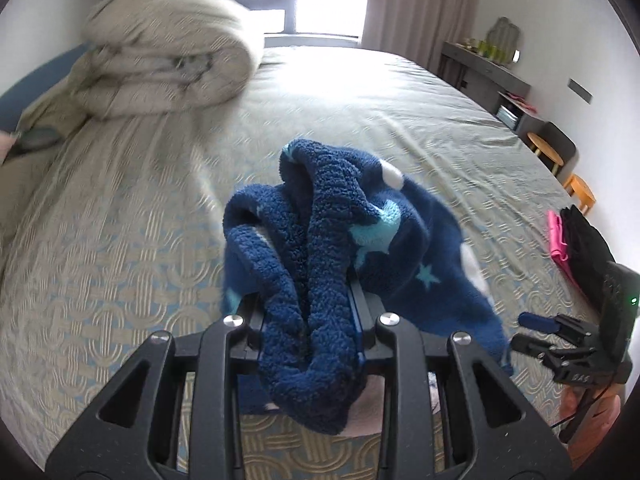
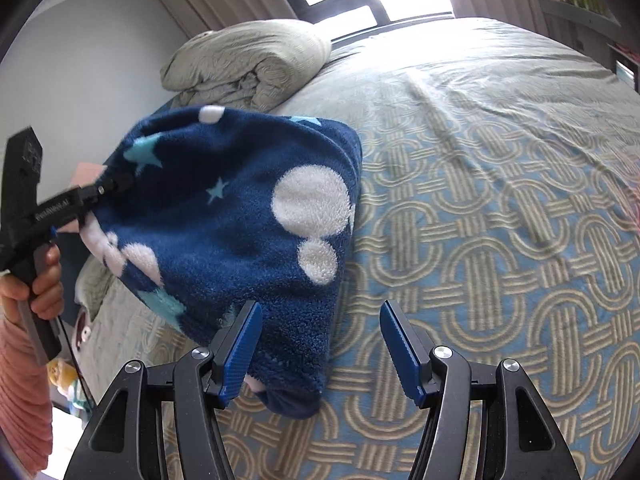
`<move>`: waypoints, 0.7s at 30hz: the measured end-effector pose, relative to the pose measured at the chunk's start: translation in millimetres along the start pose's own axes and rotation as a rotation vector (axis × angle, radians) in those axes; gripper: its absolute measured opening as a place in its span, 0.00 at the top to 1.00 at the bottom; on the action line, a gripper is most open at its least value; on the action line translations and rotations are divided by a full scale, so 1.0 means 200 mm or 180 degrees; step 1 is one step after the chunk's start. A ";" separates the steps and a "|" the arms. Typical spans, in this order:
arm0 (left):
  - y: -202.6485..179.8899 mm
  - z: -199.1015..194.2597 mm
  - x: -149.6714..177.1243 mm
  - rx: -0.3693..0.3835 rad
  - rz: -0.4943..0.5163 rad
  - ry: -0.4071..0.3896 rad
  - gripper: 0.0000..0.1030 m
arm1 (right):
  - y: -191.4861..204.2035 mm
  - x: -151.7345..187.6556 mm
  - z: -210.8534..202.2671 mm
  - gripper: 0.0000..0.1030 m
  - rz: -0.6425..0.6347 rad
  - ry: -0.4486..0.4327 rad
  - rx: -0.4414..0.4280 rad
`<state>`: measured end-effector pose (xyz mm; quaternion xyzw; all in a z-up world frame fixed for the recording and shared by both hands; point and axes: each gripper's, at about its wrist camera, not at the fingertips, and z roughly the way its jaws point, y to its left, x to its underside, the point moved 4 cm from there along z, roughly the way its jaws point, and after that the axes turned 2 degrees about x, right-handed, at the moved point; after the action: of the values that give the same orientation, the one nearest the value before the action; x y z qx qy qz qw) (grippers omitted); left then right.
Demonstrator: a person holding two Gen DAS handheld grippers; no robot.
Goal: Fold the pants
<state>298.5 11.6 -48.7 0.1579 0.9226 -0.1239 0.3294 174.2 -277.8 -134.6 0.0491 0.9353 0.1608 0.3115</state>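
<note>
Above the patterned bedspread (image 2: 500, 200), the left gripper (image 1: 310, 300) pinches a thick fold of the blue star-print pants (image 2: 224, 216), which hang at ten o'clock of the right gripper (image 2: 320, 344), its jaws spread

From my left gripper (image 1: 312, 320) the pants (image 1: 340, 240) hang above the bed (image 1: 120, 260). My right gripper (image 2: 320, 344) sits just right of them. A rolled quilt (image 1: 168, 52) lies at the bed's far left, a desk (image 1: 488, 68) stands beyond its right edge.
</note>
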 end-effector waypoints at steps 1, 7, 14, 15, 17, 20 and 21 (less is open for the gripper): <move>0.03 0.01 0.02 0.0001 -0.0042 0.0014 0.69 | 0.02 0.00 0.01 0.39 -0.0021 0.0009 0.0001; 0.25 0.21 0.20 0.0081 -0.0463 0.0343 0.64 | 0.11 -0.02 0.06 0.39 -0.0135 0.0091 0.0015; 0.33 0.33 0.34 0.0081 -0.0723 0.0311 0.44 | 0.17 0.03 0.19 0.36 -0.0284 0.0346 0.0203; 0.33 0.33 0.34 0.0093 -0.0734 0.0301 0.41 | 0.16 0.04 0.20 0.34 -0.0283 0.0367 0.0240; 0.34 0.32 0.36 0.0093 -0.0767 0.0281 0.36 | 0.14 0.06 0.21 0.29 -0.0218 0.0390 0.0247; 0.36 0.32 0.38 0.0136 -0.0812 0.0261 0.33 | 0.10 0.06 0.22 0.27 -0.0082 0.0446 0.0192; 0.36 0.32 0.39 0.0135 -0.0822 0.0254 0.32 | 0.10 0.06 0.22 0.27 -0.0056 0.0457 0.0187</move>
<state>305.3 73.7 -155.7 0.0496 0.9448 -0.1784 0.2704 191.0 -245.1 -168.4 0.0383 0.9599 0.1336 0.2434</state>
